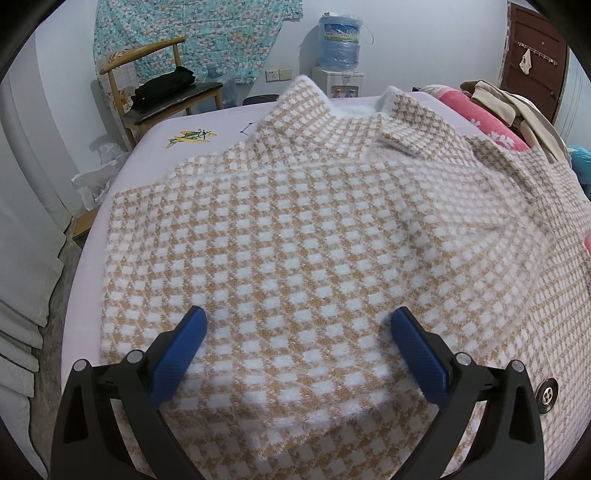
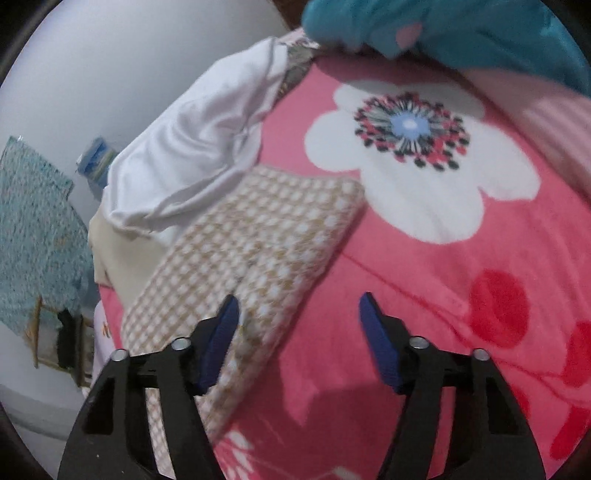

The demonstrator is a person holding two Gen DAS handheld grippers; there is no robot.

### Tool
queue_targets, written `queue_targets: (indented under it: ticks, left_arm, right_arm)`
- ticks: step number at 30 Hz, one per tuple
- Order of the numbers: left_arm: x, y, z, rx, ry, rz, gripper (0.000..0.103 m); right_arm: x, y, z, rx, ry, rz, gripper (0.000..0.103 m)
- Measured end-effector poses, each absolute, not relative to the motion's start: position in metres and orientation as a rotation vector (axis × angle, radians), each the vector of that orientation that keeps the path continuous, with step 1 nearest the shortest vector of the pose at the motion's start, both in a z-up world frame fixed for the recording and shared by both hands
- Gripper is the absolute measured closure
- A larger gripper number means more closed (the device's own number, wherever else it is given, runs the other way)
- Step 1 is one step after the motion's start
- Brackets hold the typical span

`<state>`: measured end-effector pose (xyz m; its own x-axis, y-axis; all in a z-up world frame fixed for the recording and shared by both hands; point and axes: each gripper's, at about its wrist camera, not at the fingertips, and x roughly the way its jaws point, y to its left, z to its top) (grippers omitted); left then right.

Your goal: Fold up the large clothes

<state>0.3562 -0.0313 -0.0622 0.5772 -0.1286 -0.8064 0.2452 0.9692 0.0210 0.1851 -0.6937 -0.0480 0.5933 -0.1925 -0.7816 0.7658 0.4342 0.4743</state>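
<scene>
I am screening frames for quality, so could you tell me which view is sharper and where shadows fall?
Left wrist view: sharp, fisheye-bent edges, soft shadow on the checked coat beneath the tool. Right wrist view: motion-blurred throughout, shadow on the pink blanket below the tool.

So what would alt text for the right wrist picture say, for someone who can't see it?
A checked tan-and-white sleeve lies across a pink flowered blanket, seen past the open blue-padded right tool, which holds nothing. A crumpled white garment sits beyond the sleeve, with teal fabric at the top edge.
</scene>
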Motion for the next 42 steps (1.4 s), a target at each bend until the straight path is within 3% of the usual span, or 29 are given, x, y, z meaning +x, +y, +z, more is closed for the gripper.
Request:
queue_targets:
  ticks: [4, 8, 11, 27, 36, 42]
  left_arm:
    - [0.356, -0.031, -0.062, 0.135, 0.93, -0.219, 0.005]
    - [0.356, -0.031, -0.062, 0.136, 0.93, -0.219, 0.005]
    - [0.356, -0.031, -0.062, 0.137, 0.931, -0.22, 0.005]
    - [0.355, -0.03, -0.063, 0.134, 0.927, -0.222, 0.005]
    - [0.356, -0.031, -0.062, 0.135, 0.926, -0.223, 0.005]
    - [0.355, -0.028, -0.059, 0.123, 0.938, -0.235, 0.005]
  right_arm:
    - [0.182, -0.704, -0.056, 0.992, 0.686, -0.649, 0.063]
    - [0.188, -0.706, -0.058, 0.992, 0.684, -0.605, 0.086]
    - [0.192, -0.699, -0.046, 0.926, 0.686, -0.608, 0.094]
    - [0.188, -0.633, 0.076, 0.654, 0.534, -0.462, 0.098]
    - [0.2, -0.498, 0.18, 0.289, 0.418, -0.285, 0.099]
    - [0.211, -0.385, 0.22, 0.141, 0.353, -0.06, 0.102]
